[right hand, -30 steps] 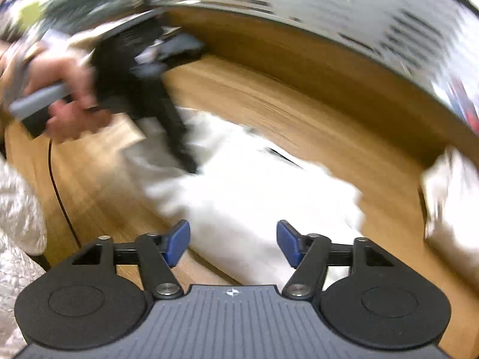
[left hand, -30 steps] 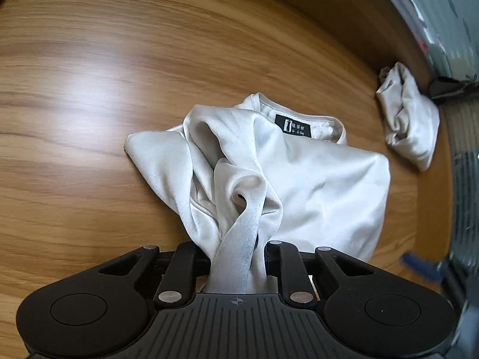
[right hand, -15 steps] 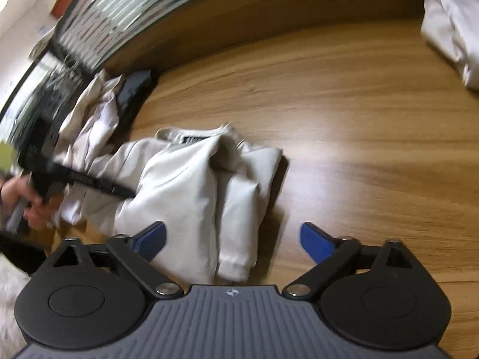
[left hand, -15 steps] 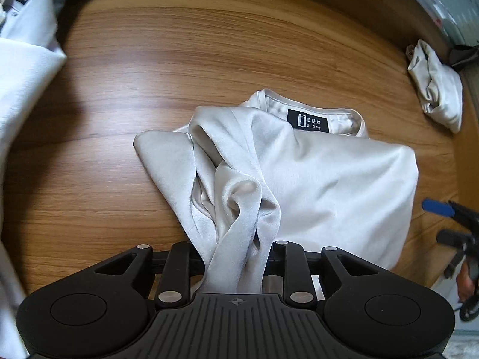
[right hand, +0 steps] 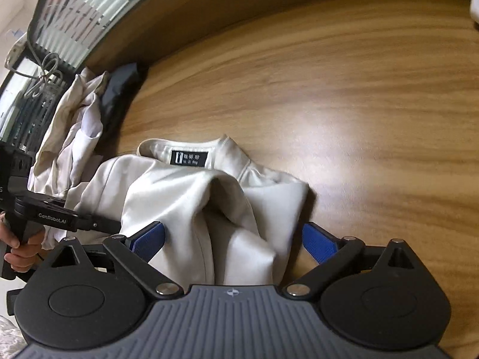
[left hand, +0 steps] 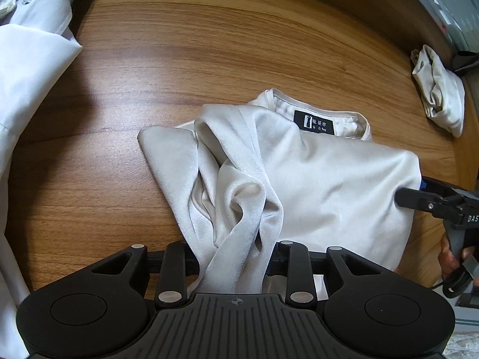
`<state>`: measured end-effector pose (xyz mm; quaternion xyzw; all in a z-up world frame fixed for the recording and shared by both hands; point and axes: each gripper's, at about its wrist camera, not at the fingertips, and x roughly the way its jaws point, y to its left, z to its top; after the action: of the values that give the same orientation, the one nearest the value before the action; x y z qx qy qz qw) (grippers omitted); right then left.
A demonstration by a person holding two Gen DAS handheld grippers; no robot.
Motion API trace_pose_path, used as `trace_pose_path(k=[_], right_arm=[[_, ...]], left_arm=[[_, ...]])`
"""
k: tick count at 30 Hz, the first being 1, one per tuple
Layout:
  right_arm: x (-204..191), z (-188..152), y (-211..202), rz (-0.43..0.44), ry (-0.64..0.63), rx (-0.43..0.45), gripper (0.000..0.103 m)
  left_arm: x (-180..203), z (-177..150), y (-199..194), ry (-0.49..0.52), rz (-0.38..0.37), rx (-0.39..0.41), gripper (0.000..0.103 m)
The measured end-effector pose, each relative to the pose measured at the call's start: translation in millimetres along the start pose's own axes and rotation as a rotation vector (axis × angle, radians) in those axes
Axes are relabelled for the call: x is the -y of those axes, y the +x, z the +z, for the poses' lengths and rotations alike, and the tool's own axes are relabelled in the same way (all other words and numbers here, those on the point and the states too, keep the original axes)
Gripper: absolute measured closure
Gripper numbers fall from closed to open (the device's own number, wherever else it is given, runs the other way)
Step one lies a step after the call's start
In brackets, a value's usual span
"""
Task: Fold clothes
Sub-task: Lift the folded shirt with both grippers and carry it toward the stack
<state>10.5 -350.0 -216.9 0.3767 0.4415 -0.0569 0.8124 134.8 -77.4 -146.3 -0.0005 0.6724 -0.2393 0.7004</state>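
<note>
step: regrip shirt [left hand: 329, 179] | left gripper [left hand: 236, 257]: jaws just easing apart, bunched fabric between | right gripper [right hand: 233, 239]: spread wide astride hem | advice: bite hem before left frees

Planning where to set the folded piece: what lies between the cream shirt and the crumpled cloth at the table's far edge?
Only bare wooden table separates the cream shirt from the crumpled cloth, as the left wrist view shows.
</note>
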Motion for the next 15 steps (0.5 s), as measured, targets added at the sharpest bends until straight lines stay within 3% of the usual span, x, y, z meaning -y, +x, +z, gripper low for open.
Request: trace_pose_path(k=[7, 9, 12, 15], right_arm=[[-14, -6, 9, 0.060, -0.011, -0.029, 0.034], [-21, -9, 14, 0.049, -0.030, -0.033, 0.063], [-26, -12, 15, 0.020, -0.034, -0.012, 0.084], [-30, -13, 2, 0.017, -0.025, 0.032, 0.090]], left_arm=[[0, -4, -2, -0.014, -0.026, 0.030, 0.065], [4, -4, -2, -0.012, -0.026, 0.038, 0.065], [14, -6, -9, -0.003, -0.015, 0.079, 0.080], [32, -11, -23, 0.008, 0.014, 0.131, 0.084]])
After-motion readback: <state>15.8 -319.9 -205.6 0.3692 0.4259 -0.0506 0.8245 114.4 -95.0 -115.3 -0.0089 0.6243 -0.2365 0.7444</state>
